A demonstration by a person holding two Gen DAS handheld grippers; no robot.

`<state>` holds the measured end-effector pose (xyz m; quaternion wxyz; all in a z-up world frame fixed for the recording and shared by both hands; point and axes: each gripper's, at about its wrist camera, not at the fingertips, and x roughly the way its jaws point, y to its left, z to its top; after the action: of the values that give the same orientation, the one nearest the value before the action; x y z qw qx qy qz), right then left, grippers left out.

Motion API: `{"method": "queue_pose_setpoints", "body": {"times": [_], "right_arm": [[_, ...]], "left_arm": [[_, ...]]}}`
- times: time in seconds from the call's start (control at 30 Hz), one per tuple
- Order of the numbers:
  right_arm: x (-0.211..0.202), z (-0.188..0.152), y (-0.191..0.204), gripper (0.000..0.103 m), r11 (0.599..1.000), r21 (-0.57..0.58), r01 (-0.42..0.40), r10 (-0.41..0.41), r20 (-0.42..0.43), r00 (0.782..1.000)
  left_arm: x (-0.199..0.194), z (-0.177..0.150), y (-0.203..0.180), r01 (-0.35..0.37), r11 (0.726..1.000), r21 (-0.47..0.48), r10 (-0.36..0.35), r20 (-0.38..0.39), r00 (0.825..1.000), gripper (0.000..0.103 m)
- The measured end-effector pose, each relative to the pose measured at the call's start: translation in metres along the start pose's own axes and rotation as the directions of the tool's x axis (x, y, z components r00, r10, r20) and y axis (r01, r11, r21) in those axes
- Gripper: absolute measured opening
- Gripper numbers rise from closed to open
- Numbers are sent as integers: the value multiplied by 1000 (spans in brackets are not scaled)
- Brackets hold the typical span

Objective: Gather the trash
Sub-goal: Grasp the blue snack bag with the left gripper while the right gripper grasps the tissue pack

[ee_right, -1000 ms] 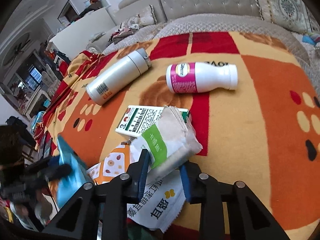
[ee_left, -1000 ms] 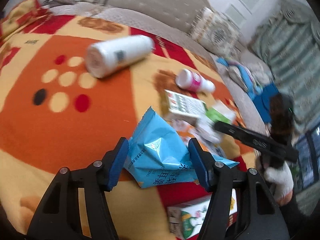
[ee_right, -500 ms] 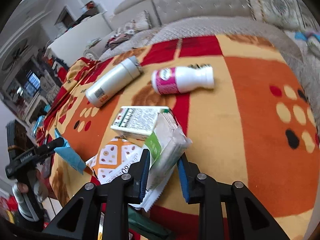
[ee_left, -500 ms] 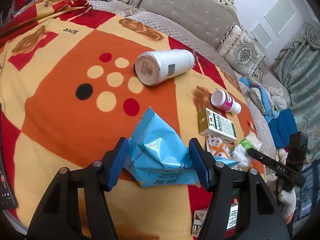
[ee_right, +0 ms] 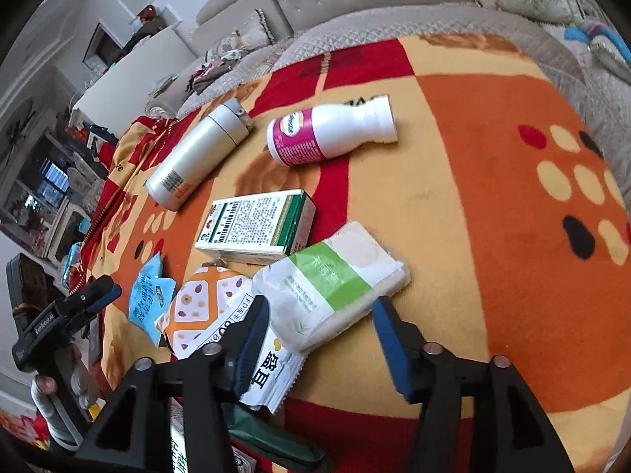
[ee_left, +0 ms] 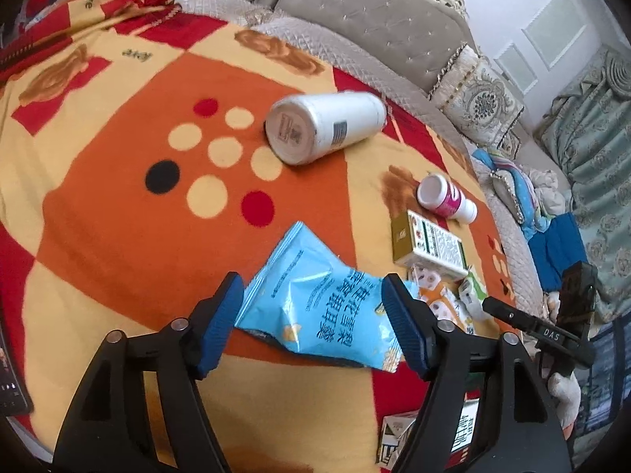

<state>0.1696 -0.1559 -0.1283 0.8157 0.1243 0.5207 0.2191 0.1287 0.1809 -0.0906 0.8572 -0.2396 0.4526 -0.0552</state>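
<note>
My left gripper (ee_left: 311, 321) is open around a blue snack bag (ee_left: 315, 307) that lies on the orange patterned blanket (ee_left: 118, 197). My right gripper (ee_right: 321, 335) is open; a white and green tissue pack (ee_right: 331, 280) lies flat on the blanket between its pads. Under the pack's near end lie an orange patterned wrapper (ee_right: 201, 307) and a white wrapper (ee_right: 268, 374). A white and green box (ee_right: 256, 224), a pink-labelled white bottle (ee_right: 331, 130) and a silver flask (ee_right: 197, 153) lie further back.
A grey sofa back (ee_left: 374, 27) with cushions (ee_left: 481, 102) stands behind the blanket. A small carton (ee_left: 394, 437) lies at the near edge. Blue cloth and clothes (ee_left: 552, 244) lie to the right of the blanket.
Both grippers have opened. The blue bag has dropped flat onto the blanket between the left pads. The tissue pack has been let go and lies on the pile of wrappers.
</note>
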Motion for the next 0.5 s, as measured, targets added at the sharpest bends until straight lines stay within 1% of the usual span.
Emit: {"method": "queue_pose_setpoints", "body": {"times": [0.03, 0.17, 0.23, 0.27, 0.33, 0.4, 0.5], "right_arm": [[2, 0, 0, 64, 1000, 4, 0, 0, -6, 1000], [8, 2, -4, 64, 1000, 24, -10, 10, -16, 1000], [11, 4, -5, 64, 999, 38, -16, 17, -19, 1000], [12, 5, -5, 64, 999, 42, -17, 18, -20, 1000], [14, 7, -4, 65, 999, 44, -19, 20, -21, 1000], [14, 6, -5, 66, 999, 41, -16, 17, -17, 1000], [18, 10, -4, 68, 999, 39, -12, 12, -7, 1000]], "left_arm": [[4, -1, 2, 1, 1000, -3, -1, -15, 1000, 76], [16, -2, 7, -25, 1000, -16, 24, -38, 999, 76], [24, -3, 8, -22, 1000, -17, 21, -58, 998, 76], [25, -2, 6, -29, 1000, 1, 29, -48, 998, 76], [29, -2, 1, -34, 999, 29, 35, -61, 998, 76], [32, -3, -5, -48, 997, 52, 51, -58, 997, 76], [35, -5, -12, -94, 993, 76, 98, -46, 994, 76]]}}
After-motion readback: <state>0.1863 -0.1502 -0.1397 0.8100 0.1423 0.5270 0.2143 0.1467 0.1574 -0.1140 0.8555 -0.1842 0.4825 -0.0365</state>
